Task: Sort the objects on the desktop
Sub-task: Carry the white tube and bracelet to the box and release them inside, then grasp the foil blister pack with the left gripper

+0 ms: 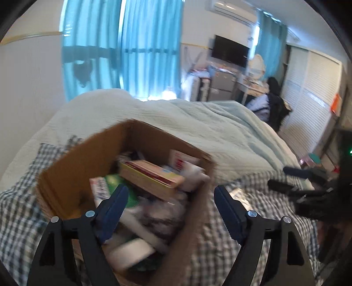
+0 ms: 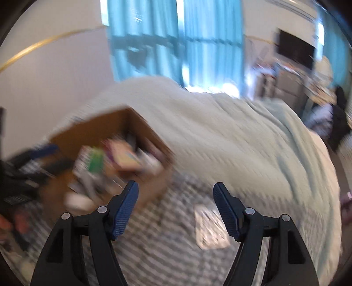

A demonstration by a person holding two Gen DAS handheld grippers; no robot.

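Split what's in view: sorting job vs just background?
Job:
- cardboard box filled with items
- book on top of the pile
- green packet
- flat packet on the checked sheet

Background:
- pale blanket
- blue curtains
- wall TV
- air conditioner

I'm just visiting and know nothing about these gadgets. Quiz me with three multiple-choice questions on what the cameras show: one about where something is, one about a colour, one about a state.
1. Where does the cardboard box sit?
A. on the checked cloth
B. on a wooden shelf
C. on the floor

2. What colour are the curtains?
A. red
B. blue
C. yellow

3. How do the jaws of the right gripper stand?
A. clamped on a book
C. shut on nothing
B. apart, with nothing between them

Answers:
1 A, checked fabric lies all round the box.
2 B, they hang blue at the window.
3 B, only the cloth shows in the gap between the jaws.
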